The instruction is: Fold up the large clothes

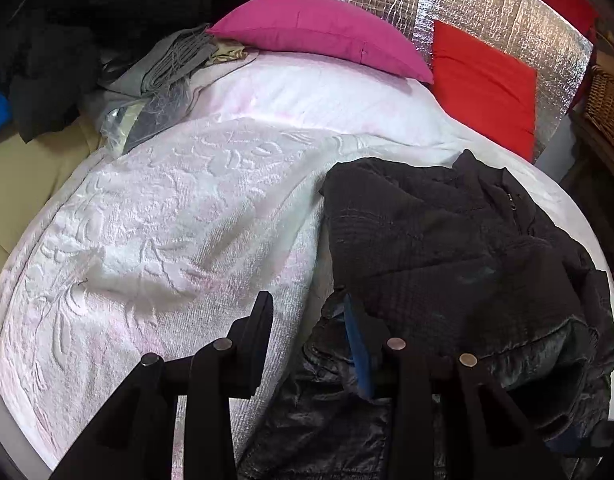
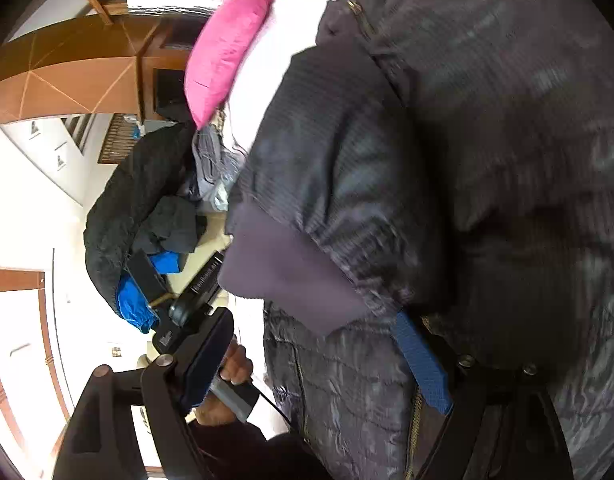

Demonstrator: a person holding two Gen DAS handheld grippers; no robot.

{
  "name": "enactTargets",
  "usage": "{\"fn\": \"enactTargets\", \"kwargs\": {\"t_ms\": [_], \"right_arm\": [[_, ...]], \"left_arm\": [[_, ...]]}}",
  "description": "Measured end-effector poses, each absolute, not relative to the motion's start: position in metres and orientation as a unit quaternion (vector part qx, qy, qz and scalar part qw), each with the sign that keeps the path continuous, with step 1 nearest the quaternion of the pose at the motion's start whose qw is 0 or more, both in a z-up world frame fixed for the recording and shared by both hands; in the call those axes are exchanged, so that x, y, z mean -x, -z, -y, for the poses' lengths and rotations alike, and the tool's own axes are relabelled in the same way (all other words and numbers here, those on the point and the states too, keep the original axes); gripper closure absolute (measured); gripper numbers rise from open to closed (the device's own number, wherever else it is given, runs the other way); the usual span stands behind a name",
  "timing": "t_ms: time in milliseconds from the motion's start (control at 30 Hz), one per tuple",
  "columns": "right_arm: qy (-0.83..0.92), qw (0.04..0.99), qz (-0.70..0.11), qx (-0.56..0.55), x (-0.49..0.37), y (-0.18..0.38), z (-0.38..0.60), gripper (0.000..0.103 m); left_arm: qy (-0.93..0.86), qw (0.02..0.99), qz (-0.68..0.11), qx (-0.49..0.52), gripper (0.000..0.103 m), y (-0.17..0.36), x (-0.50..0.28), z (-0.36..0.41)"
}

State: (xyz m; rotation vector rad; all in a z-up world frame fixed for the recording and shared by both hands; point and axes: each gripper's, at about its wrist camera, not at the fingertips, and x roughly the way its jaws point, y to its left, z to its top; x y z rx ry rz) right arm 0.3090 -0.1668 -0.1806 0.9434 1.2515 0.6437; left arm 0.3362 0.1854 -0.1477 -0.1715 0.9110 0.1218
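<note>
on the white bedspread [image 1: 155,216], dark jacket [image 1: 447,240]; no legible writing.

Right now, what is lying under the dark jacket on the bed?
The dark jacket lies on the white embossed bedspread, which shows around its left and far edges. Whatever is directly beneath the jacket is covered and cannot be seen.

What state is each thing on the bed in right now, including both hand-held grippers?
Dark jacket: crumpled on the bed, not yet folded, zip open.
Left hand-held gripper: open, one finger at the jacket's edge, holding nothing.
Right hand-held gripper: open, jacket cuff lying between its fingers.
Pink pillow: lying at the head of the bed.
Red pillow: leaning on the foil-covered wall.
Grey clothes: loosely piled.
</note>
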Motion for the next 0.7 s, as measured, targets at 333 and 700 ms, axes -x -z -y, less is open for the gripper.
{"fn": "enactTargets", "kwargs": {"t_ms": [333, 700], "right_arm": [[-0.296, 0.667, -0.422, -0.538, -0.301, 0.193, 0.174, 0.018], [-0.11, 0.821, -0.355, -0.434, -0.288, 0.137, 0.269, 0.017]], "left_arm": [[-0.06, 0.894, -0.439, 0.067, 0.065, 0.148, -0.337, -0.175], [-0.06, 0.894, -0.44, 0.064, 0.065, 0.147, -0.338, -0.171]]}}
